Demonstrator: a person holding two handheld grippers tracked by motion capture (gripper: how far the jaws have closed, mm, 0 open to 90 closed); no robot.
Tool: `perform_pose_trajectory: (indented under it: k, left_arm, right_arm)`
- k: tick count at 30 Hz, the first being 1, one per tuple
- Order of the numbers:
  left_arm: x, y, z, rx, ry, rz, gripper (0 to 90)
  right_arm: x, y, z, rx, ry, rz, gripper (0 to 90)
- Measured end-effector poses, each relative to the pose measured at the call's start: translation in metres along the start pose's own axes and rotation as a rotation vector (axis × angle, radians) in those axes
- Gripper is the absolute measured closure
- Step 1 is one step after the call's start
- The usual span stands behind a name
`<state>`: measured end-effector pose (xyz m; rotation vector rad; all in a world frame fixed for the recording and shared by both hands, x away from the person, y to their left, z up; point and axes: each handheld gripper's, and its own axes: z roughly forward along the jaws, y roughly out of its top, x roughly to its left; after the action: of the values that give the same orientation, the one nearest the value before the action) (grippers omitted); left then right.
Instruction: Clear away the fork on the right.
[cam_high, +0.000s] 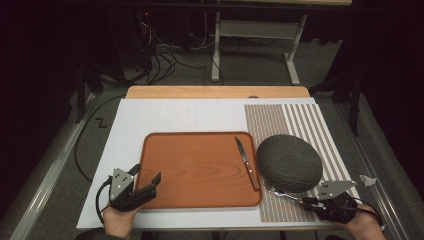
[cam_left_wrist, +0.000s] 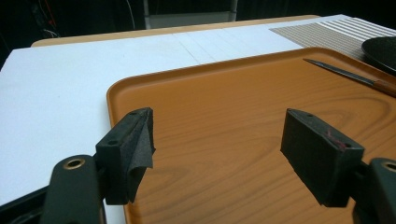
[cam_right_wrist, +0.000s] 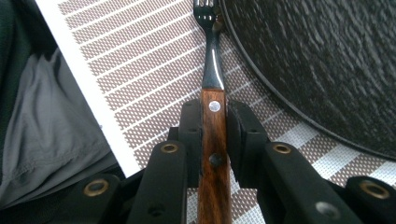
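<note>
My right gripper is shut on the wooden handle of a fork, whose metal tines point at the rim of a dark textured plate. From above, this gripper sits at the table's front right, and the fork lies low over the striped placemat beside the plate. My left gripper hangs open over the near left corner of an orange wooden tray, nothing between its pads. A wooden-handled knife lies along the tray's right side.
A white board covers the wooden table and carries the tray and placemat. A small crumpled white scrap lies off the mat's right edge. Cables and a desk frame sit on the floor beyond the table.
</note>
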<state>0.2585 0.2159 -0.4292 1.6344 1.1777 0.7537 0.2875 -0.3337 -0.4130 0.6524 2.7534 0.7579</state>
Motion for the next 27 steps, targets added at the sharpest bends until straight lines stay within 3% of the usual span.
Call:
perform_pose_trajectory:
  k: [17, 27]
  left_arm:
    - [0.000, 0.000, 0.000, -0.002, 0.000, 0.000, 26.0]
    - [0.000, 0.000, 0.000, -0.002, 0.001, 0.000, 26.0]
  right_arm:
    - [0.006, 0.008, -0.010, -0.058, 0.012, -0.024, 79.3]
    - [0.004, 0.023, -0.011, -0.088, 0.022, -0.023, 79.3]
